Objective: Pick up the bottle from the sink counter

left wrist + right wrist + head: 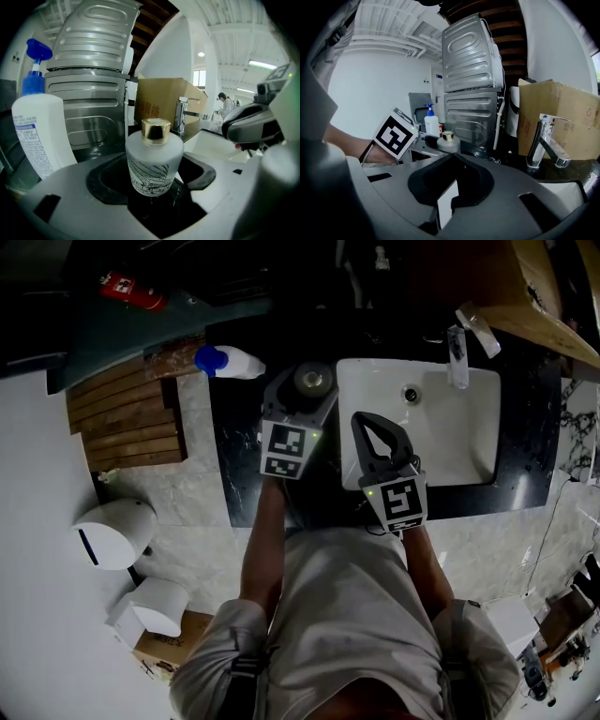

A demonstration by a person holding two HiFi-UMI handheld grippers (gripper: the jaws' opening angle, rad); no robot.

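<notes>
The bottle is squat and frosted white, with a gold cap and a line pattern on its front. It stands upright between the black pads of my left gripper, which is shut on its sides. Its base sits low against the glossy black counter, and I cannot tell if it is lifted. In the head view the bottle and left gripper are left of the white sink. My right gripper hovers shut and empty over the sink's left rim, jaws together.
A white spray bottle with a blue head stands left of the bottle. Behind it is a ribbed metal appliance. A chrome faucet and a cardboard box sit behind the sink.
</notes>
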